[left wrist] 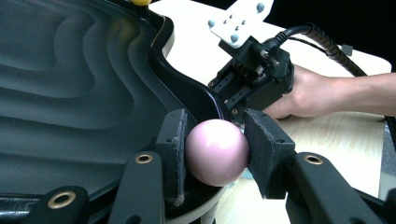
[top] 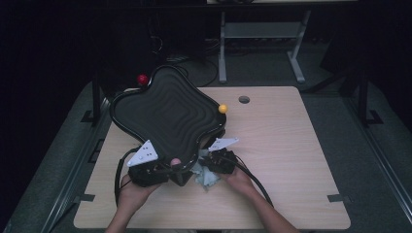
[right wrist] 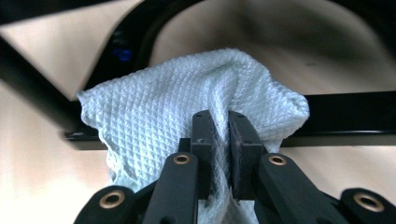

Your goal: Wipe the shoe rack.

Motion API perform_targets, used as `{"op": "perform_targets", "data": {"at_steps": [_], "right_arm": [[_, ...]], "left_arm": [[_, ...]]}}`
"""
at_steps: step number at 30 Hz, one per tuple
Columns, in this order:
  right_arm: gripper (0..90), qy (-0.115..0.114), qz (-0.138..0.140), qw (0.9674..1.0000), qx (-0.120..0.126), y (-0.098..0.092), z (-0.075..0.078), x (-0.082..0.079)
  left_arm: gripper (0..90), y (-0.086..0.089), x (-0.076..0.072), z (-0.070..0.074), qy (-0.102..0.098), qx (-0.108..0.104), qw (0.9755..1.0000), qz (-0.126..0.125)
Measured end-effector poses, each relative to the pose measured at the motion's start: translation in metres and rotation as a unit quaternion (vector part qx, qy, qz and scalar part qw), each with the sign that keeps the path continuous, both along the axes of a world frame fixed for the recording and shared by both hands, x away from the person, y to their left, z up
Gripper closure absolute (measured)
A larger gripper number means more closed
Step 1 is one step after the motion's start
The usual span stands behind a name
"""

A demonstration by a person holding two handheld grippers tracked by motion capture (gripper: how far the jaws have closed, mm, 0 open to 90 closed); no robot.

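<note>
The pink ball (left wrist: 216, 152) is clamped by the left tongs (left wrist: 215, 156) at the black tray's (top: 165, 109) near edge; a white cloth (right wrist: 187, 126) is pinched in the right tongs (right wrist: 220, 140) beside it.

Tray (top: 165, 114) lies on the table (top: 282, 160) — cloth (top: 204, 175) just beside its near edge.

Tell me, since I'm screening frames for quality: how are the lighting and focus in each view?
High view: dim, dark surroundings, tray low in contrast. Left gripper view: bright, pink ball sharp with soft glare. Right gripper view: cloth sharp, background blurred.
</note>
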State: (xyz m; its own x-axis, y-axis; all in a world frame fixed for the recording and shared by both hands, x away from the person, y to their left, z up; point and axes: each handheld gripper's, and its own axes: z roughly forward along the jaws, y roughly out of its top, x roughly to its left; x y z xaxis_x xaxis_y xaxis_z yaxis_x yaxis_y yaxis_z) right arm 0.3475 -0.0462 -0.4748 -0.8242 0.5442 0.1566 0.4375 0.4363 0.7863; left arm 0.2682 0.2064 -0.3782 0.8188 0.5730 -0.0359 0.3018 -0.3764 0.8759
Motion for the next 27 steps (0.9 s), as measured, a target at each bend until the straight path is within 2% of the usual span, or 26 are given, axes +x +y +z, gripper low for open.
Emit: {"op": "perform_targets", "data": {"at_steps": [2,3,5,6,9,11,12,14,16,19,20,22,26,27], "right_arm": [[81.7,0.006,0.021,0.9997,0.006,0.006,0.001,-0.005],[81.8,-0.001,0.033,0.9994,0.004,0.010,0.002,-0.009],[81.9,0.000,0.037,0.9993,0.005,0.010,0.002,-0.006],[81.9,-0.001,0.026,0.9996,0.008,0.007,0.002,-0.002],[81.8,-0.005,-0.012,0.9999,-0.007,-0.002,0.005,0.012],[81.8,-0.005,-0.015,0.9998,-0.007,-0.002,0.006,0.014],[81.8,0.005,0.004,1.0000,0.005,0.002,0.006,0.009],[81.7,0.008,0.027,0.9996,0.007,0.009,0.005,0.003],[81.7,0.002,0.031,0.9995,0.006,0.012,0.006,0.003],[81.7,-0.003,-0.008,0.9999,0.007,0.003,0.005,0.015],[81.7,0.004,-0.021,0.9997,0.011,0.000,0.004,0.018],[81.7,0.005,-0.025,0.9996,0.010,0.000,0.004,0.019],[81.7,0.010,0.031,0.9995,0.006,0.013,0.006,0.006],[81.7,0.003,0.038,0.9993,-0.003,0.016,0.008,0.004]], "left_arm": [[60.2,0.000,0.000,0.000,0.000,0.000,1.0000,0.000],[60.2,0.000,0.000,0.000,0.000,0.000,1.0000,0.000],[60.3,0.001,0.000,0.000,0.001,-0.001,1.0000,0.001],[60.2,0.001,0.000,0.000,0.000,0.000,1.0000,0.001],[60.3,0.001,0.000,0.000,0.001,0.000,1.0000,0.000],[60.2,0.001,0.000,0.000,0.001,0.000,1.0000,-0.001],[60.2,0.002,0.000,0.001,0.002,0.002,1.0000,-0.002],[60.1,0.002,-0.001,0.001,0.003,0.001,1.0000,-0.002],[59.9,0.002,-0.001,0.001,0.002,0.001,1.0000,-0.001],[59.4,0.002,-0.001,0.001,0.001,0.003,1.0000,0.000],[59.3,0.001,-0.001,0.002,0.000,0.002,1.0000,0.001],[58.8,0.001,-0.001,0.002,-0.001,0.002,1.0000,0.001],[56.3,0.002,-0.001,0.004,-0.004,0.001,1.0000,0.006],[56.3,0.002,-0.001,0.004,-0.004,0.001,1.0000,0.006]]}}
